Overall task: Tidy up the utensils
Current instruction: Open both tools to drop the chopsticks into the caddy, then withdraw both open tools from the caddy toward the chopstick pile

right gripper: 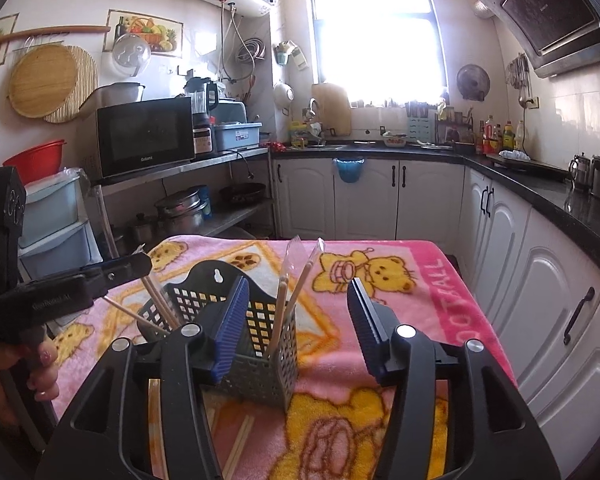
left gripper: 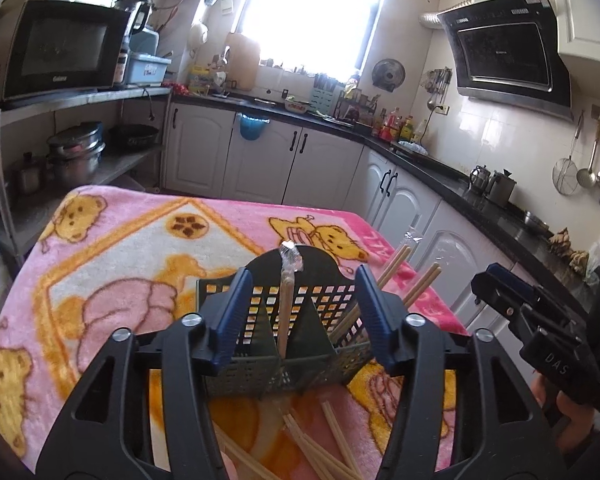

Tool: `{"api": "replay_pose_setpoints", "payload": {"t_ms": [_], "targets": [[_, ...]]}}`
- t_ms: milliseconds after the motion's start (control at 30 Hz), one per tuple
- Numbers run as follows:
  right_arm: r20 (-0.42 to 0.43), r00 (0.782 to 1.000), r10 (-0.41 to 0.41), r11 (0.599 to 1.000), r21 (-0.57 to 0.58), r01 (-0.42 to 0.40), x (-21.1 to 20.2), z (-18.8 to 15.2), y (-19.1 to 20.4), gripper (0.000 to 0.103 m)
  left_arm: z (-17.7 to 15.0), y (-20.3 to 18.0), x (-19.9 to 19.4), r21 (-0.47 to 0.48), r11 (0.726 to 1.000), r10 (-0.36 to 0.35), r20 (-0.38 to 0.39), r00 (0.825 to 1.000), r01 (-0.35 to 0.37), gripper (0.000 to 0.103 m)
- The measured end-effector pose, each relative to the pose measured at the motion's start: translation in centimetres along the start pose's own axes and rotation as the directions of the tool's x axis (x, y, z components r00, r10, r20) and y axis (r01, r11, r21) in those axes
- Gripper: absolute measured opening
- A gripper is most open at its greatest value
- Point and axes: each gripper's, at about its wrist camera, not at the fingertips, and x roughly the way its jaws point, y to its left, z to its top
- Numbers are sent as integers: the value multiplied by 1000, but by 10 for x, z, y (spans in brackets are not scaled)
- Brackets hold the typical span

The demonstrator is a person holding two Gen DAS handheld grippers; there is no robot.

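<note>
While both claws stand spread with nothing between their pads, the loose chopsticks (left gripper: pixel 320 444) lie flat on the blanket-covered desk (left gripper: pixel 112 248) directly under and just behind the left claw (left gripper: pixel 302 316), nearer the wrist than the fingertips. Their long axes run slantwise, fanning away from the camera toward the black perforated caddy (left gripper: pixel 284 344), which stands just ahead of that claw. A wrapped pair (left gripper: pixel 286 300) stands upright in the caddy's middle compartment, dead ahead between the left claw's blue pads but untouched; more chopsticks (left gripper: pixel 404 280) lean out of the compartment to the claw's right.

From the right claw (right gripper: pixel 296 324), the caddy sits ahead and slightly left, its left pad overlapping the basket's near corner in view; whether they touch cannot be told. A few loose sticks (right gripper: pixel 240 440) lie below it too. I judge the left hand nearer the main loose pile, so a pick would mean pulling back and tipping down.

Readable writing: "Galanz" on the microwave (right gripper: pixel 146 136), "DAS" on the right claw's body as seen from the left wrist, and partial letters ending "ALL" on the blanket's border.
</note>
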Motion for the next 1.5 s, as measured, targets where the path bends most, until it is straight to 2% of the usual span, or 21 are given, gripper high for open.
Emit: {"api": "replay_pose_setpoints", "payload": {"t_ms": [67, 133, 367, 500, 733, 1133, 1500], "targets": [[-3, 1000, 1, 1000, 0, -1, -3, -2, -1, 55, -1, 1, -4, -13, 1000, -2, 0, 1000, 2, 55], [-2, 1000, -1, 1000, 1, 1, -6, -5, 0, 56, -3, 1, -10, -14, 1000, 2, 10, 1000, -2, 68], [-4, 1000, 0, 1000, -18, 0, -16, -11, 5, 62, -12, 5, -31, -36, 999, 10, 33, 999, -8, 92], [-20, 1000, 3, 1000, -25, -3, -19, -17, 9, 62, -17, 9, -45, -52, 999, 7, 48, 999, -4, 92], [-50, 998, 27, 998, -53, -29, -24, -28, 22, 63, -29, 16, -60, -57, 998, 42, 45, 998, -39, 92], [-106, 992, 73, 993, -81, -82, -25, -48, 46, 64, -54, 35, -70, -82, 992, 92, 3, 996, -91, 92], [-162, 981, 103, 987, -108, -122, -19, -64, 67, 64, -78, 57, -64, -120, 983, 129, -66, 989, -137, 92]]}}
